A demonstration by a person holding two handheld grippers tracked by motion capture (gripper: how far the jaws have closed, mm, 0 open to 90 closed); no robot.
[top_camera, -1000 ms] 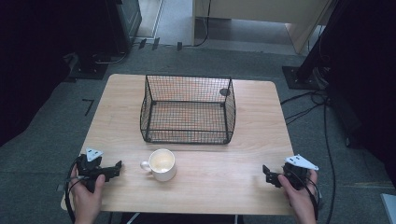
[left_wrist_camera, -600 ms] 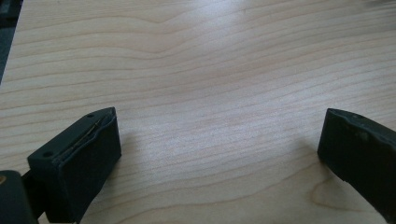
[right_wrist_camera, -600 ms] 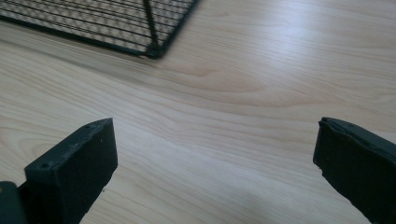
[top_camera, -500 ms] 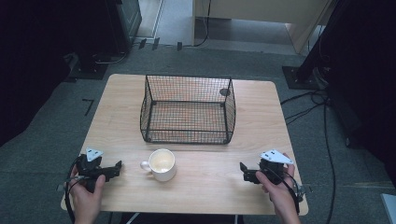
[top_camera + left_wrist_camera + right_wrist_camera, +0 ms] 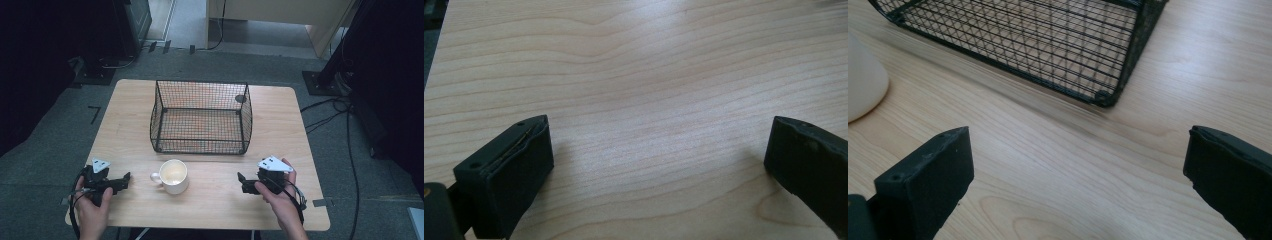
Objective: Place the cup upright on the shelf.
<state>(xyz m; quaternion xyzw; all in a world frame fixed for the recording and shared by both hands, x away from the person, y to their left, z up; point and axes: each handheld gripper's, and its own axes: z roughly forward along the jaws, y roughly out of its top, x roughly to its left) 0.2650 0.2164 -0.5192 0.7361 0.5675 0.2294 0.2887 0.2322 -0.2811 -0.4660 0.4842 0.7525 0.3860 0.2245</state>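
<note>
Grey carpeted floor (image 5: 60, 125) around a pale wooden table (image 5: 285, 125), with black stands and loose cables at the edges of the room and a light wooden cabinet at the far wall

Near the middle of the table, towards its far side: a black wire basket (image 5: 201, 118), open at the top, nothing visible inside

Just in front of the basket, near but not touching: a cream mug (image 5: 172, 176), upright, handle turned towards the left

Left of the mug, close to the table's near left corner: left gripper (image 5: 124, 180), held in a hand (image 5: 92, 207) that comes in from the bottom edge, jaws aimed rightwards at the mug's handle, apart from it. Seen along its own jaws, left gripper (image 5: 659, 165) spread wide over bare wood grain, nothing between the two black pads

Right of the mug, near the front edge: right gripper (image 5: 242, 182), held in a hand (image 5: 280, 197), grey three-cornered plate on top, jaws pointing left towards the mug with a stretch of bare table between. Seen along its own jaws, right gripper (image 5: 1078, 165) likewise wide apart and holding nothing; ahead, the near corner of the basket (image 5: 1048, 45), and at the far left edge a curved sliver of the mug (image 5: 863, 80)

Both grippers low over the tabletop, well apart from each other
</note>
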